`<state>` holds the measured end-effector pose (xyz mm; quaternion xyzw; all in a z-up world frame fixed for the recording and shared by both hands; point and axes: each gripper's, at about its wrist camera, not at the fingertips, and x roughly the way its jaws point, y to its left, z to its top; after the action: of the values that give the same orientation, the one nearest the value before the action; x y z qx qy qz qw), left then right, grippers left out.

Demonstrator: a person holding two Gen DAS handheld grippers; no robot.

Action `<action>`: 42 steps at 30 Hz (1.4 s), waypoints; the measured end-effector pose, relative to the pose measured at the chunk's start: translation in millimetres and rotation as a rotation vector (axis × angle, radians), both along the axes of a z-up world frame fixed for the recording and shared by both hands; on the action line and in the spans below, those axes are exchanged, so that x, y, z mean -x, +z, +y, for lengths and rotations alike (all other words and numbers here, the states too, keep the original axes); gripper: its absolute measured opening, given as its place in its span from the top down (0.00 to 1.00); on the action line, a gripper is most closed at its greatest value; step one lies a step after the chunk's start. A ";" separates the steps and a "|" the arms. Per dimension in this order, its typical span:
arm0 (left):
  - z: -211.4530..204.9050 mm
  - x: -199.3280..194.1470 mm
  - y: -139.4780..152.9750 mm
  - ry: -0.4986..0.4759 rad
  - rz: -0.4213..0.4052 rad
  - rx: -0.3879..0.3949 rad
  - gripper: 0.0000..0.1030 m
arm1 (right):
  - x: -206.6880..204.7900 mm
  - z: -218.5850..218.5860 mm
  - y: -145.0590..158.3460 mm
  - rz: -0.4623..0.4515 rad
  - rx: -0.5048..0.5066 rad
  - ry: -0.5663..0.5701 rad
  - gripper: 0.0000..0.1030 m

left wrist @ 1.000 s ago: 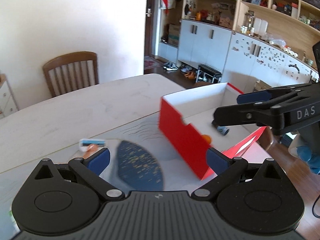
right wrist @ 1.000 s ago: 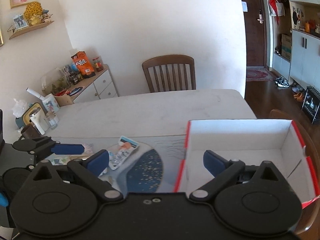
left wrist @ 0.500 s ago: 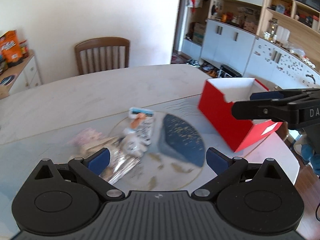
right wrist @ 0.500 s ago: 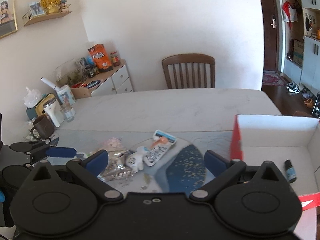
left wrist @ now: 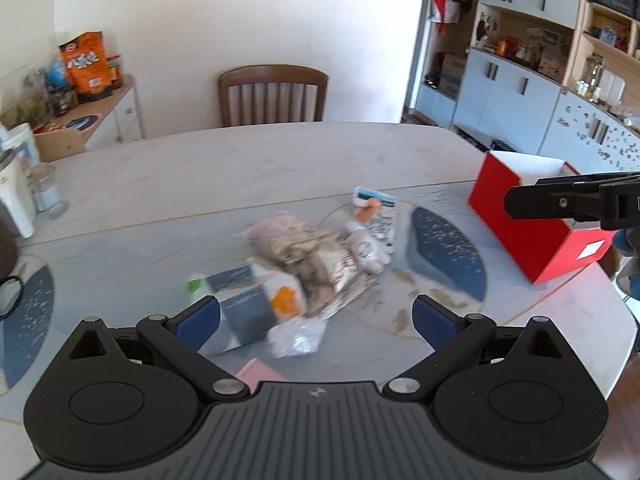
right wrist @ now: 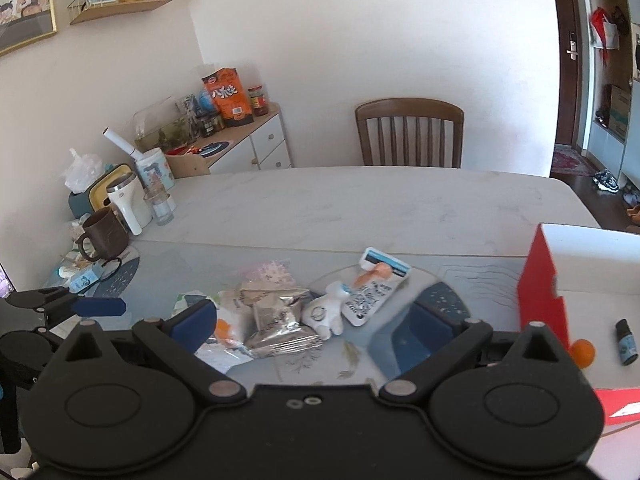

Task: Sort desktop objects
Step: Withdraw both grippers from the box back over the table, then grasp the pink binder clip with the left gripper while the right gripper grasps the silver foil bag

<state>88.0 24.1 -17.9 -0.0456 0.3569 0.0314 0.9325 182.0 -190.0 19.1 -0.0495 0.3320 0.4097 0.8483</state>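
Left to right: the left gripper (left wrist: 316,318), blue-padded fingers spread wide and empty, hovers above a heap of crinkled silver foil snack packets (right wrist: 276,316) on the pale marble-patterned table (right wrist: 360,204). Beside the heap lie a small white plush figure (right wrist: 324,314) and a flat white printed packet (right wrist: 376,288). The right gripper (right wrist: 314,326), fingers likewise spread and empty, faces the same heap. At right stands the open red cardboard box (left wrist: 532,236), holding a small orange ball (right wrist: 583,353) and a dark little bottle (right wrist: 625,347).
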 end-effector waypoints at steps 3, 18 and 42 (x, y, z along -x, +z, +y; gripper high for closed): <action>8.2 5.9 -5.9 0.003 0.003 -0.021 0.00 | 2.8 9.3 -5.3 0.002 0.006 0.007 0.01; 54.5 22.8 -39.2 0.063 0.018 -0.072 0.00 | -2.1 55.4 -49.5 0.021 0.085 -0.006 0.06; 95.9 13.0 -82.1 0.074 0.110 -0.060 0.05 | -20.2 128.1 -99.4 0.015 0.210 0.050 0.24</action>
<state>75.0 119.9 -100.0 -0.0293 0.4045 0.0790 0.9106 202.2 -61.9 -80.4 -0.1435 0.3780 0.3941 0.8254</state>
